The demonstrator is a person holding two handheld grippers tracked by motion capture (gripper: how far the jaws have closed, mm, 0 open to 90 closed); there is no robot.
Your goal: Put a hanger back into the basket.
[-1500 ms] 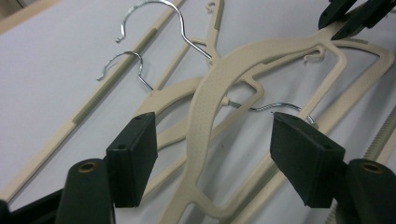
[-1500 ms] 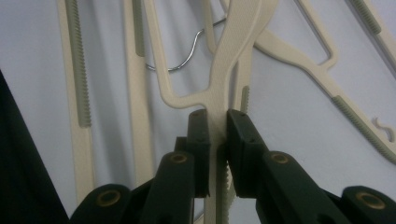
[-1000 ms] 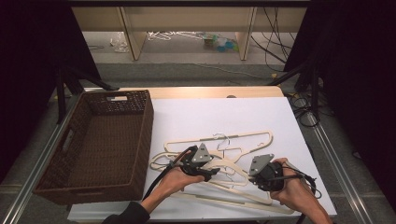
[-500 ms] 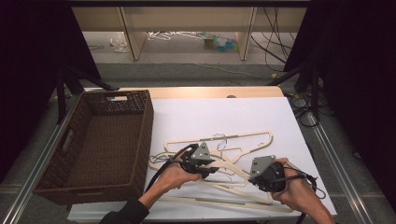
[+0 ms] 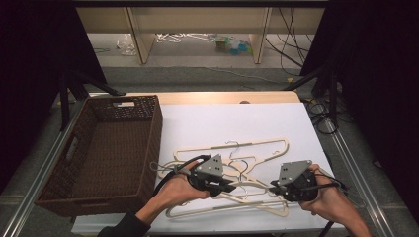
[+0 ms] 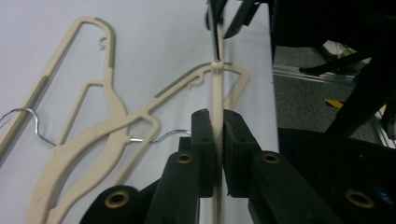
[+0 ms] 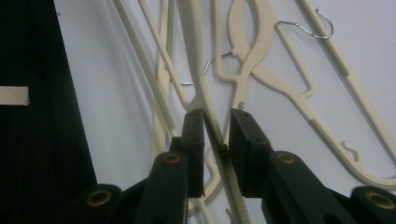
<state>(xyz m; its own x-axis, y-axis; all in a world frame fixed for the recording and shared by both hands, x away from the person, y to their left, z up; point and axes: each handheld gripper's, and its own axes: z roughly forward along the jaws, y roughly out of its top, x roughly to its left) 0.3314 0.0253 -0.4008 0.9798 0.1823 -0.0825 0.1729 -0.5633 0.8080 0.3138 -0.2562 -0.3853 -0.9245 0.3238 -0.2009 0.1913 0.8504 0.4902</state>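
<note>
You are clamping the left tongs point(image 6: 215, 154) on a cream hanger point(image 6: 217, 93) running toward twelve o'clock above the white surface point(image 5: 237, 123), right tongs point(image 7: 217, 144) loosening around its far end, basket point(image 5: 99, 148) at nine o'clock.

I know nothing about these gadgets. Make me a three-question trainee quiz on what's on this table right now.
1. True or false: the left gripper is clamped on a cream plastic hanger.
2. What sits left of the white mat? A) metal bucket B) brown wicker basket C) cardboard box
3. Fill in: the hangers' hooks are made of ____.

Key: 1 true; its jaws have just been closing. 2 B, the brown wicker basket. 3 metal wire.
</note>
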